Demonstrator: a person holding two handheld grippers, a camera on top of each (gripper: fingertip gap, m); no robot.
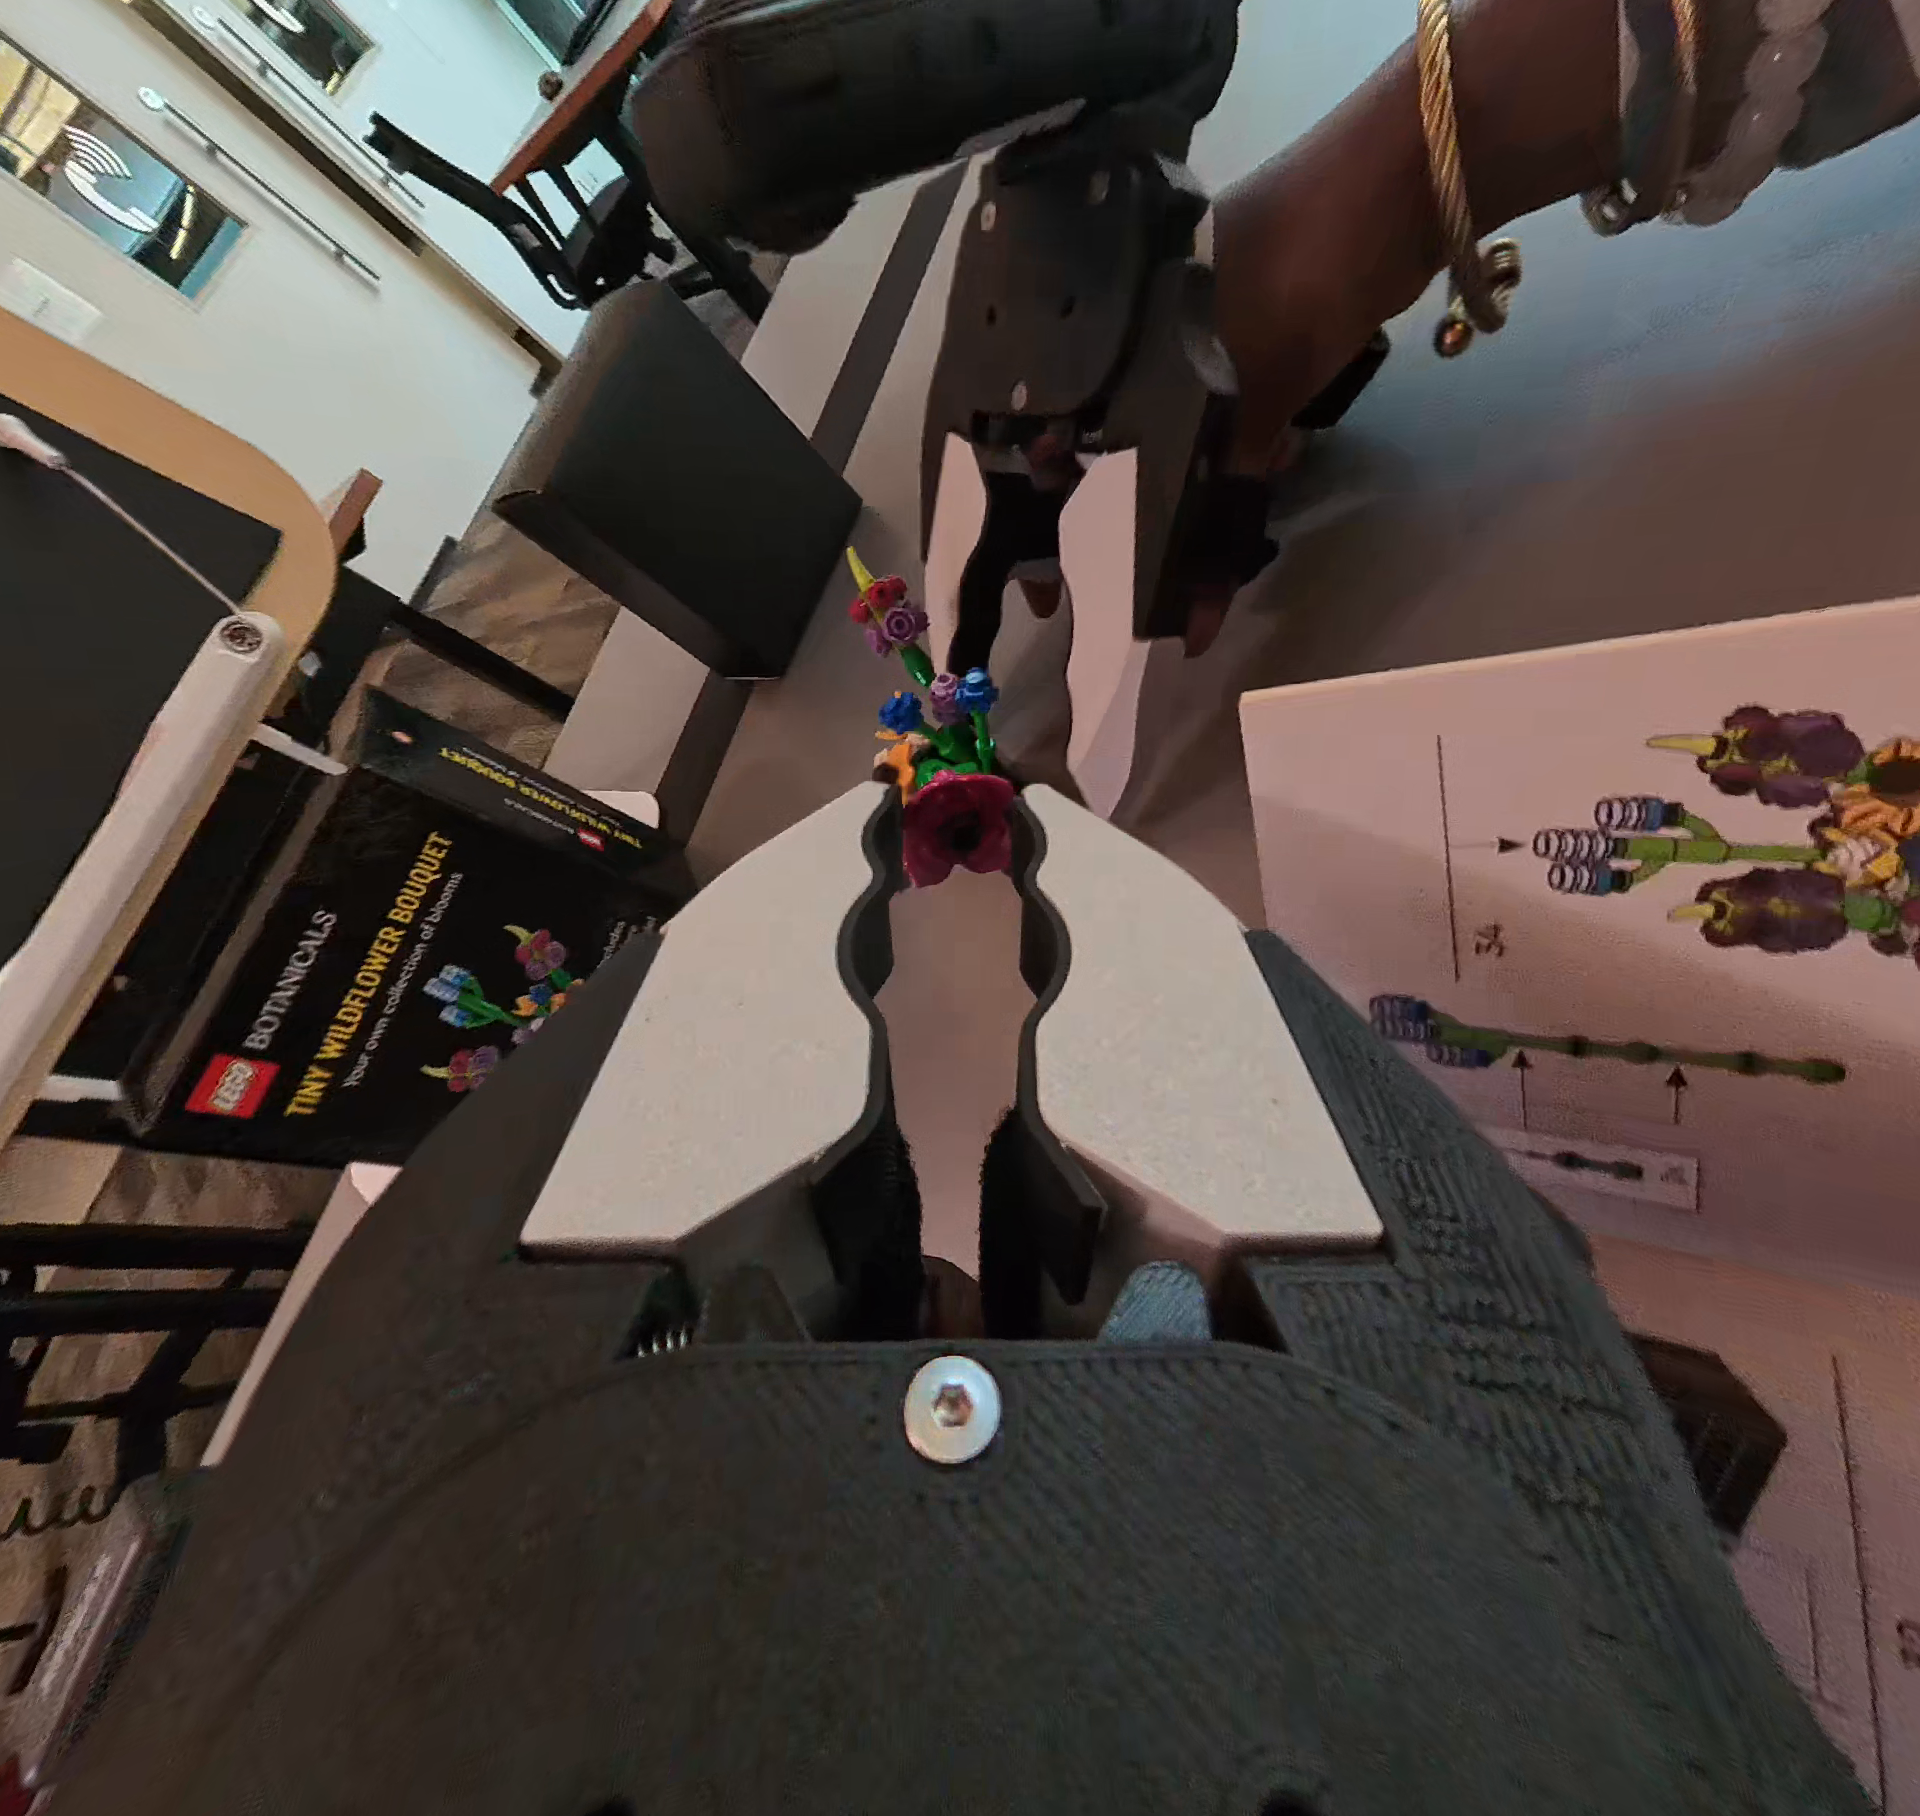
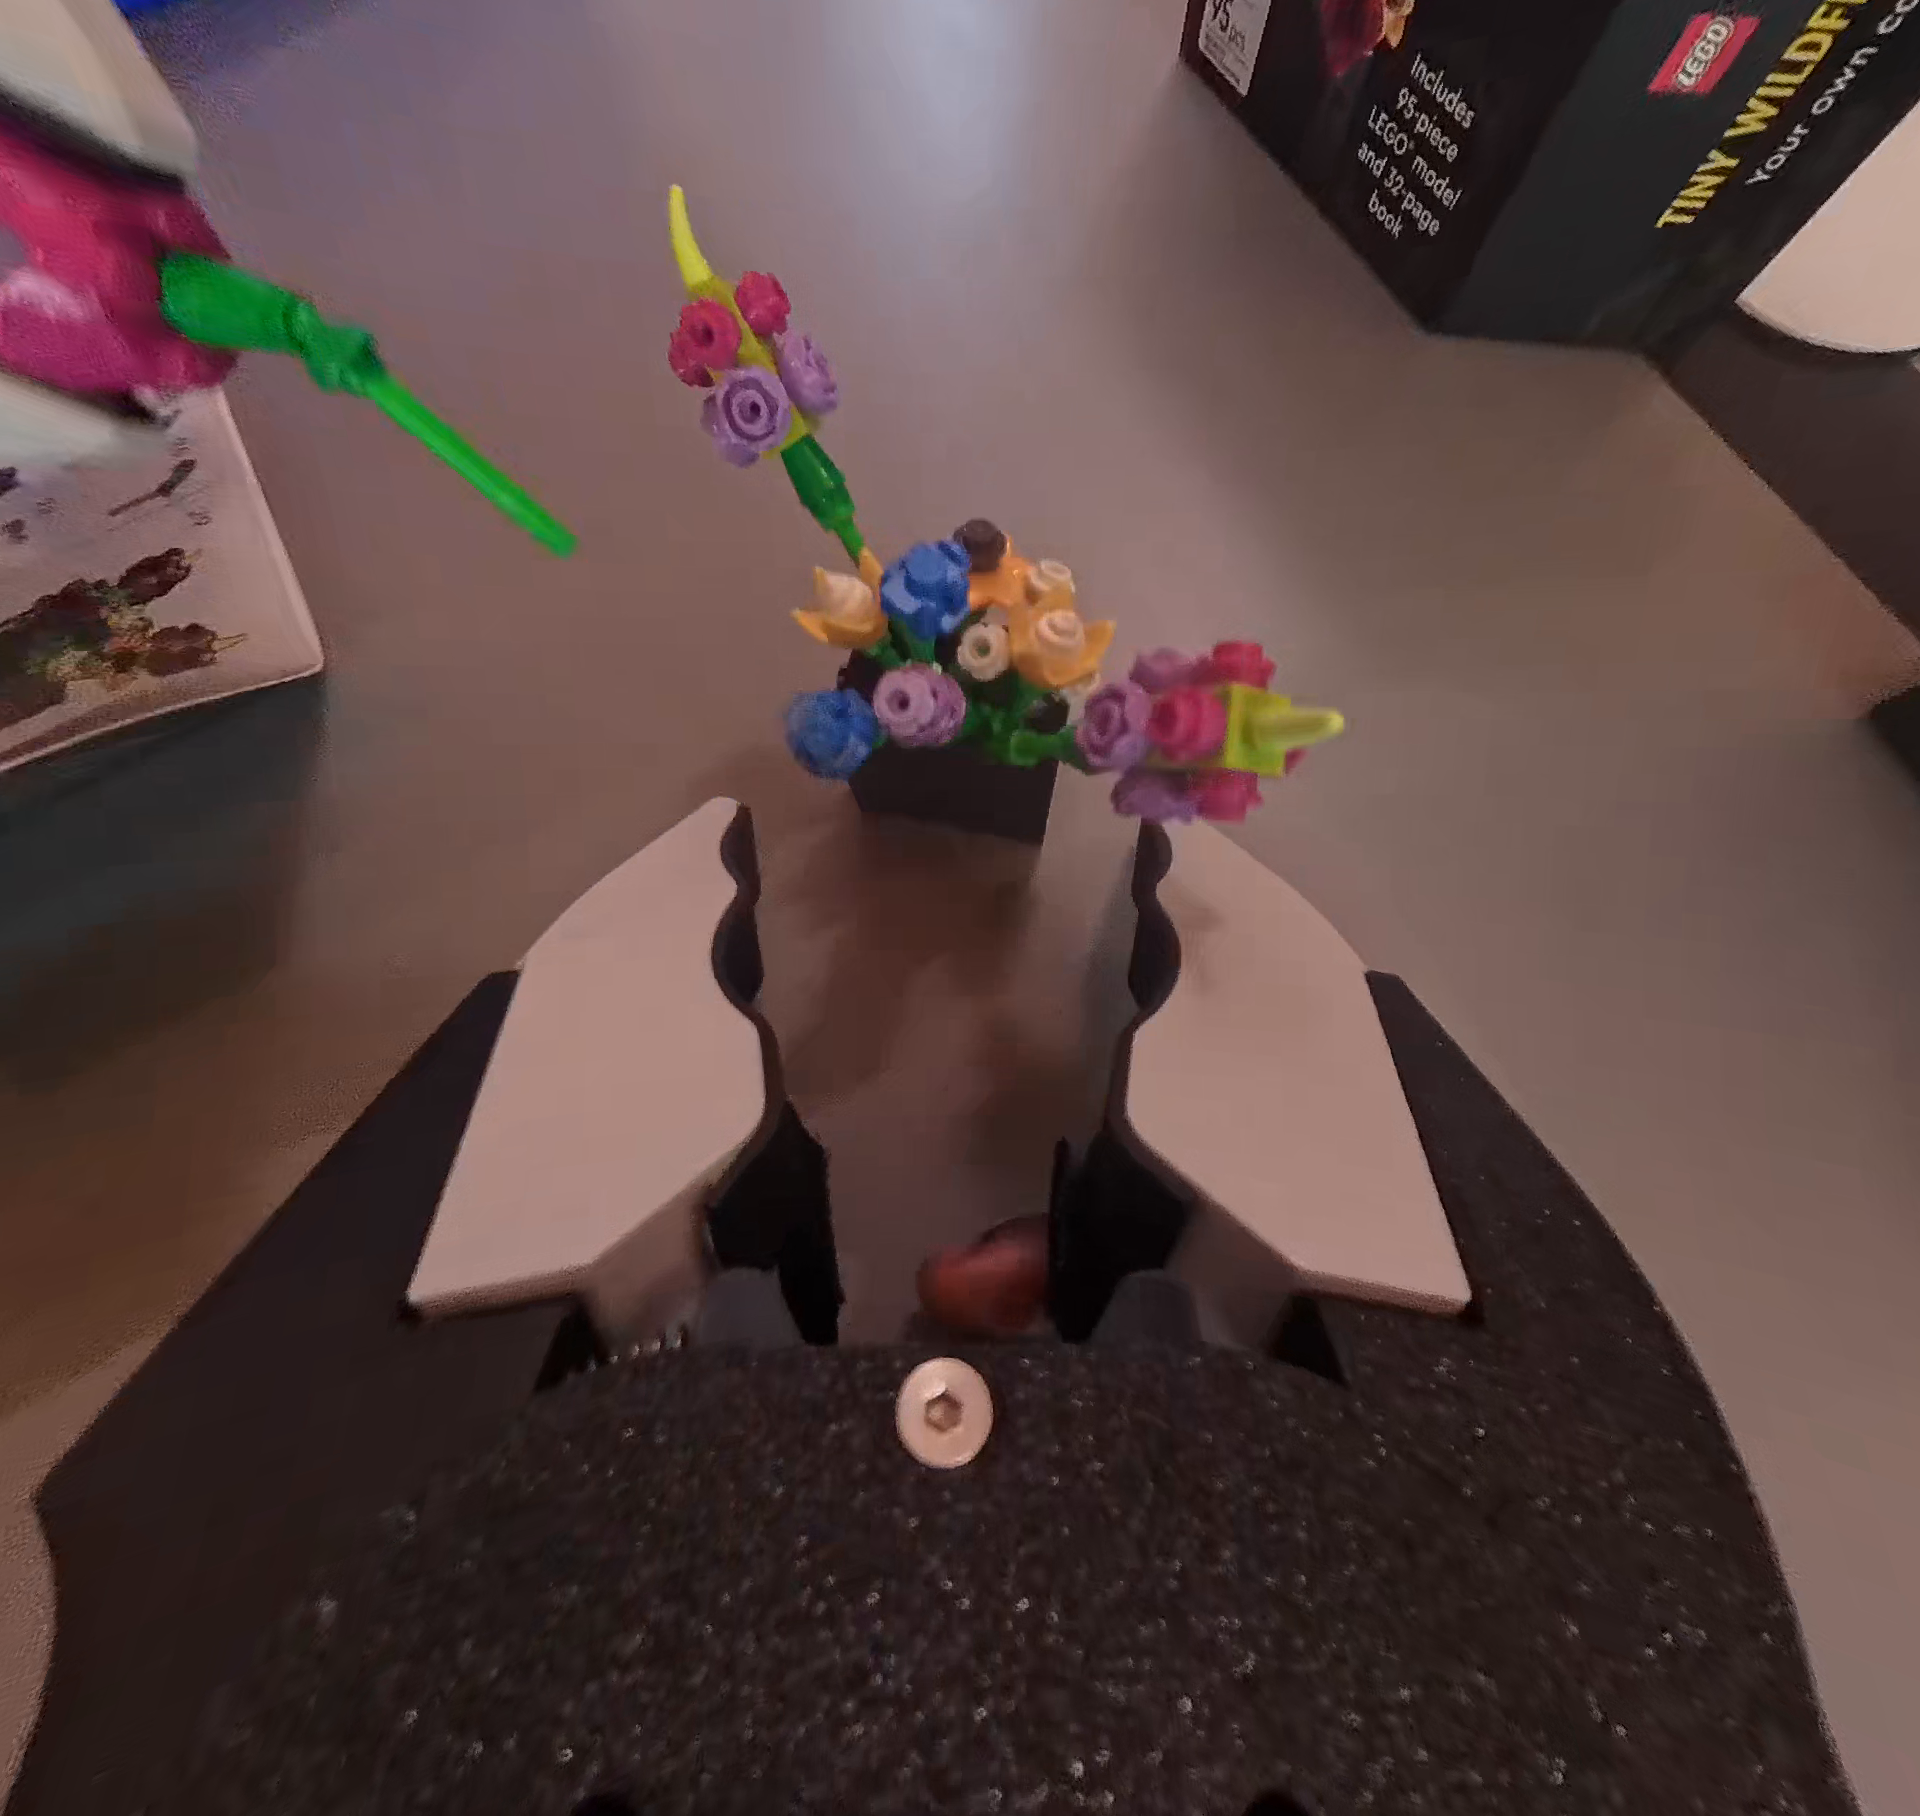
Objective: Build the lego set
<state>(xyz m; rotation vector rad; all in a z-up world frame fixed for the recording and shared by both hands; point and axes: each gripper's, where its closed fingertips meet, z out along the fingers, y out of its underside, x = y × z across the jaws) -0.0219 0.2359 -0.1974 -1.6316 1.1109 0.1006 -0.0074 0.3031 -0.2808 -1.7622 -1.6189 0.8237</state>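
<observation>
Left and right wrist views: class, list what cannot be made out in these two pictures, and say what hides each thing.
- Magenta flower, left wrist view: its stem is hidden behind the bloom and left gripper.
- Same flower, right wrist view: blurred, cut by the left edge; only the green stem is clear.
- Bouquet's black base: hidden in the left wrist view by the bloom.
- Instruction booklet, right wrist view: blurred, cut off.

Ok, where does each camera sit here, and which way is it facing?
Left wrist view: on the left tongs, facing the colourful brick bouquet; they grip a magenta brick flower; right tongs and braceleted wrist beyond.
Right wrist view: on the right tongs, looking down at the bouquet; tongs open, empty.
Shared: bouquet, flower, black cardboard set box.
</observation>
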